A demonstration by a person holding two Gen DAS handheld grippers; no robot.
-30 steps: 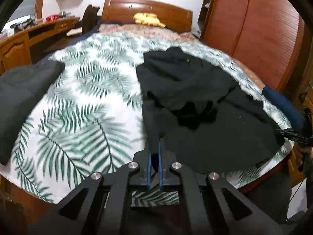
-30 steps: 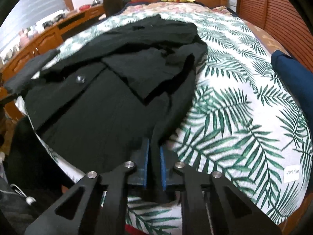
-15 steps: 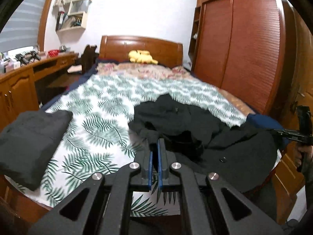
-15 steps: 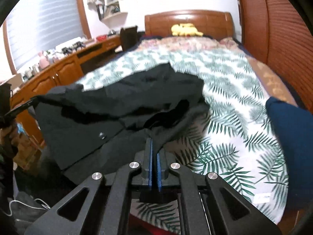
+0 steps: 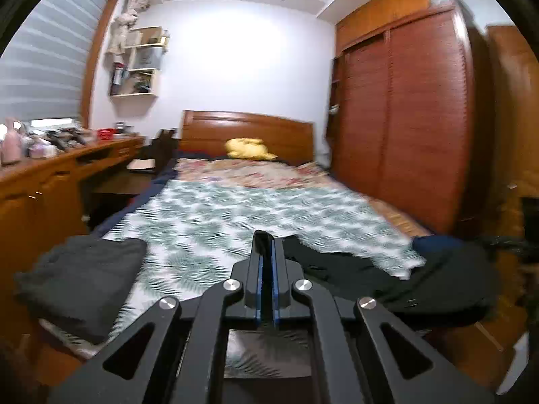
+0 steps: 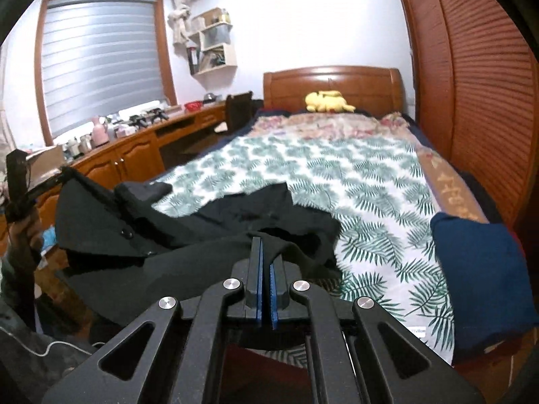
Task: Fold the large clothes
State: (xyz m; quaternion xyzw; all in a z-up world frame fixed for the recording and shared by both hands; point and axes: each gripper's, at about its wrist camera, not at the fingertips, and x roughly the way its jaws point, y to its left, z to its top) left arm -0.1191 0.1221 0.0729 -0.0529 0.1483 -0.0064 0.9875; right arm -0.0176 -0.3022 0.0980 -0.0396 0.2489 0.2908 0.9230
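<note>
1. Since a second ago both grippers have risen: the views then looked down on the bedspread and now look level across the room, and the black coat (image 6: 175,256) has lifted off the bed at its near edge.
2. The left gripper (image 5: 266,245) is clamped tight on dark cloth; the right gripper (image 6: 264,249) likewise pinches a fold of the coat.
3. Outward, the coat hangs between them at 6 o'clock, its far part resting on the leaf-print bedspread (image 6: 370,181).
4. A folded grey garment (image 5: 81,279) lies at 9 o'clock, a navy one (image 6: 478,269) at 3.
5. The step looks like lifting the hem; next, probably, carrying it toward 12 o'clock evenly.
</note>
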